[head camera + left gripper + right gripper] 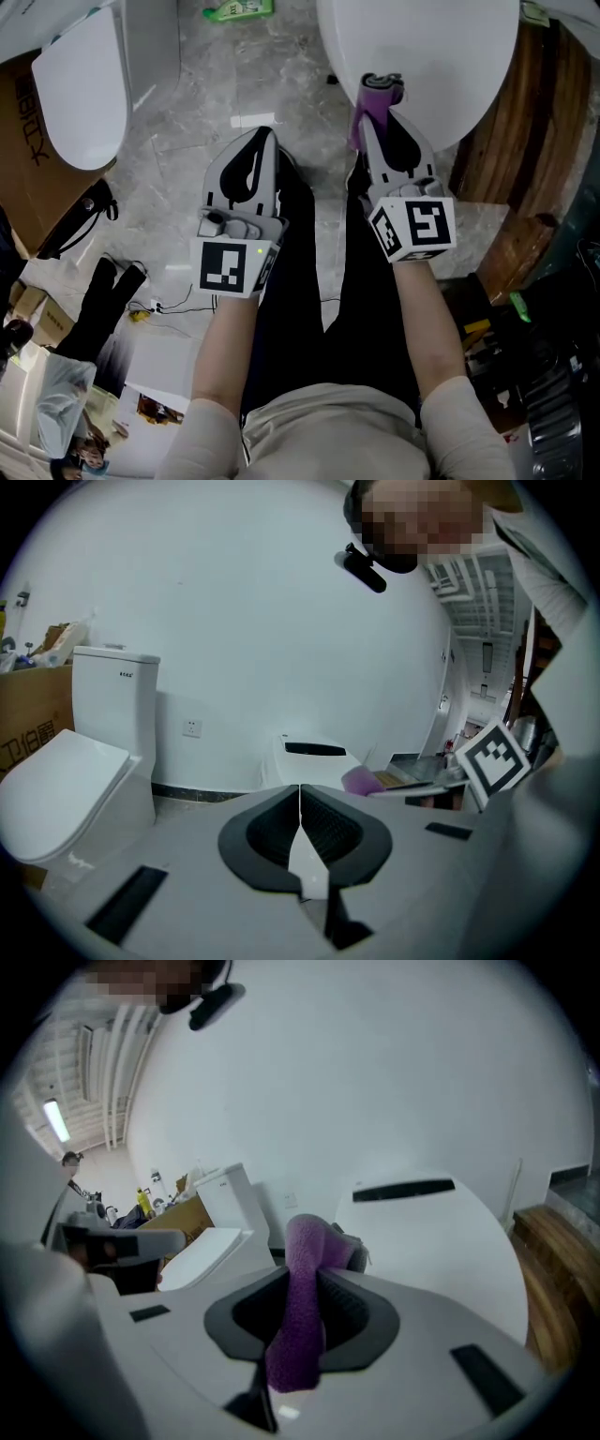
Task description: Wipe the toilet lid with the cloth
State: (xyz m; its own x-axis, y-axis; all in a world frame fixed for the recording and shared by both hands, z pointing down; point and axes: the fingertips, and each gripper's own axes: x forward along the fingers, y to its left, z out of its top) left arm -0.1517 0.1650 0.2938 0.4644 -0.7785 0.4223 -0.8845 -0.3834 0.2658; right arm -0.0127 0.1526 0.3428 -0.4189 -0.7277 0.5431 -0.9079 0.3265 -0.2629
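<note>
**Head view, looking steeply down.** The right claw (379, 92) is being held over the near edge of the white toilet lid (422, 47), which is filling the upper right of the frame. A purple cloth (373, 105) is being clamped between its jaws. The bunched end of the cloth is projecting past the jaw tips and is overlapping the lid's rim; whether it is touching the lid cannot be told.

**Right gripper view.** The same cloth (298, 1335) is being shown as a strip running down between the two dark pads, pinched from both sides. The lid (427, 1232) is lying beyond it, towards the right of the frame.

**Left claw.** In the head view the left claw (267, 141) is being held at centre frame, above the marbled floor (197, 103). It is lying to the left of the right claw and well apart from the lid. In the left gripper view its jaws are being shown pressed together, pad against pad, along one seam.

**Surroundings.** A second toilet (82, 94) is being shown at the upper left of the head view, with a cardboard box (19, 169) just beside it at the left edge. A wooden platform (520, 150) is being seen along the right edge, beside the lid. A green item (239, 10) is lying on the floor at the top edge.
</note>
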